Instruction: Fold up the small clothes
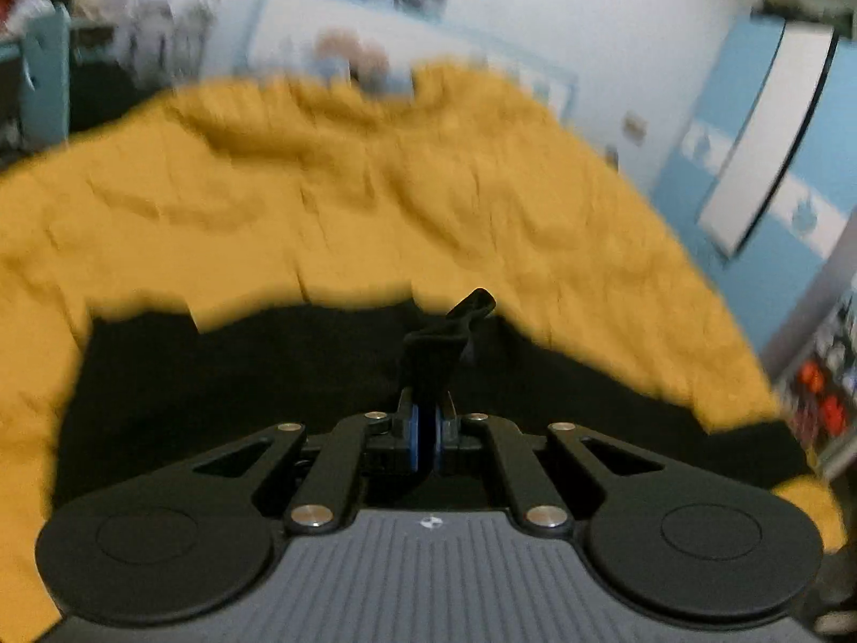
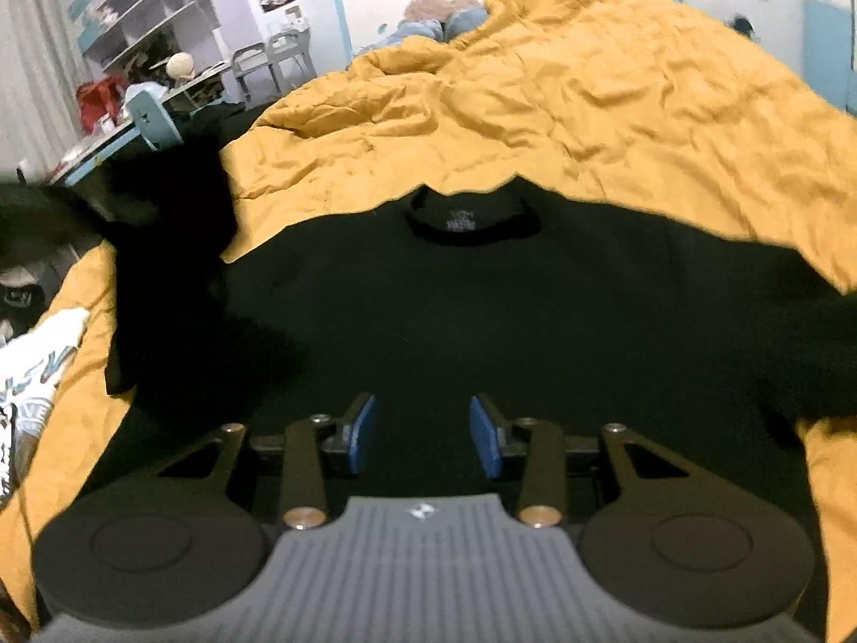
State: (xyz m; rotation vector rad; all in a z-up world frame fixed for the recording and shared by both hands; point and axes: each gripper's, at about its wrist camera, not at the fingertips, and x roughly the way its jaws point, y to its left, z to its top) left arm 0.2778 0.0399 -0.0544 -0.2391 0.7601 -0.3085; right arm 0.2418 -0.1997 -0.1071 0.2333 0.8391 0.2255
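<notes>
One black T-shirt (image 2: 482, 321) lies on one mustard duvet (image 2: 589, 107). The left tool (image 1: 427, 434) is clenched on a fold of its fabric. The right tool (image 2: 423, 439) hovers half-spread, its pads apart, pinching nothing.

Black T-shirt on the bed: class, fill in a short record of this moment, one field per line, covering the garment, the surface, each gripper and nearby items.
Garment: black T-shirt, spread flat, collar away from the camera
Surface: wrinkled yellow bedspread
Left gripper: shut on a pinched fold of black fabric
Right gripper: blue pads apart, over the shirt's lower part; whether they touch it is unclear
Nearby: white printed garment at the left edge of the right wrist view
Fold stage: body of shirt not yet folded
</notes>
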